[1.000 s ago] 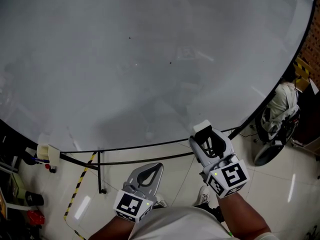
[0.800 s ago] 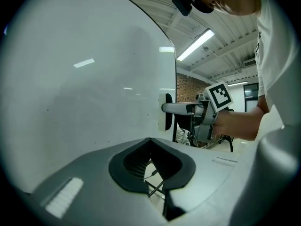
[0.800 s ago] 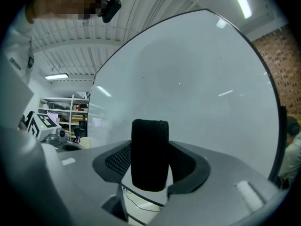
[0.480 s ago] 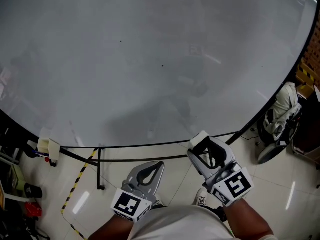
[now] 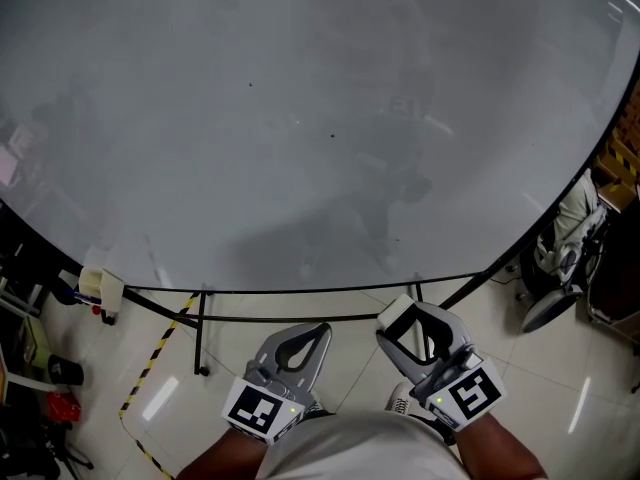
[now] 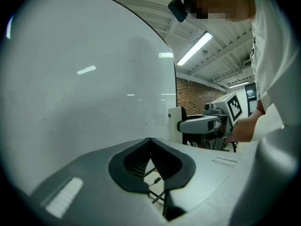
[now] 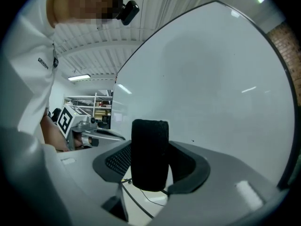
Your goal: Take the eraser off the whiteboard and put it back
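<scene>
Eraser: black felt block with white back (image 7: 149,152), off the big pale grey whiteboard (image 5: 300,118), near its lower edge.
Right gripper (image 5: 415,326): pinching the eraser.
Left gripper (image 5: 312,333): pressed together, empty.
Remaining: judged half done; putting it back on the whiteboard.

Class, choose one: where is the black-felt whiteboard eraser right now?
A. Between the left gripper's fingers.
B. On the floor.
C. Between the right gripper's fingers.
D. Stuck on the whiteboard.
C: the right gripper view shows the black-felt eraser clamped in the fingers of the right gripper, off the large white whiteboard; the left gripper is shut and empty.
</scene>
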Tool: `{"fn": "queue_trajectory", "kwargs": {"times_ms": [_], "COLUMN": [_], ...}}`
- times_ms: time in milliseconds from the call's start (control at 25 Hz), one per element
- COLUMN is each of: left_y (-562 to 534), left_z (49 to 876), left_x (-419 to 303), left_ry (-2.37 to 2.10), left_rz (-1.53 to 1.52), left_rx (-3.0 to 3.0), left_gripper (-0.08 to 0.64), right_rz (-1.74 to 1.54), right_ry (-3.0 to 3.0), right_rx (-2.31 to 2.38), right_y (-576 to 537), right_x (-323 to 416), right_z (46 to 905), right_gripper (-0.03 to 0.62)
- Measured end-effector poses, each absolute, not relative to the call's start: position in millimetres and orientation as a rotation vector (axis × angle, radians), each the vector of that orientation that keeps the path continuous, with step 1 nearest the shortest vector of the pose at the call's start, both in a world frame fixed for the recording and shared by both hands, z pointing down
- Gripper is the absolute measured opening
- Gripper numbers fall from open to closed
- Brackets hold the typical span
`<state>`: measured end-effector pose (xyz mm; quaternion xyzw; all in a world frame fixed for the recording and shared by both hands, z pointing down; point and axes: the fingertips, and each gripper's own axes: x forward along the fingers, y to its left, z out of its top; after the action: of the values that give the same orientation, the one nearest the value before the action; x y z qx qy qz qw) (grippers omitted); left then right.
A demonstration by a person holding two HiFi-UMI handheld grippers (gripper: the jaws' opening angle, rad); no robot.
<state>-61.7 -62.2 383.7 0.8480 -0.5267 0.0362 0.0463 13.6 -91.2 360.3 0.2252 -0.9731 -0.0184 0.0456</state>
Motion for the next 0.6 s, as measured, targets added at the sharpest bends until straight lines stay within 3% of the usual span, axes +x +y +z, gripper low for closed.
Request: {"fn": "queue_trajectory", "kwargs": {"times_ms": [600], "left_y": [-50], "left_z": [382], "left_x": [-66], "left_ry": [-1.624], "left_rz": [0.123], "left_rx": [2.592], "left_gripper": [0.014], "right_rz": [-0.134], "right_ry": [-2.921], "right_rx": [0.735], "right_y": [-78], "right_x": [31], "right_z": [371], "right_gripper": [0.227]}}
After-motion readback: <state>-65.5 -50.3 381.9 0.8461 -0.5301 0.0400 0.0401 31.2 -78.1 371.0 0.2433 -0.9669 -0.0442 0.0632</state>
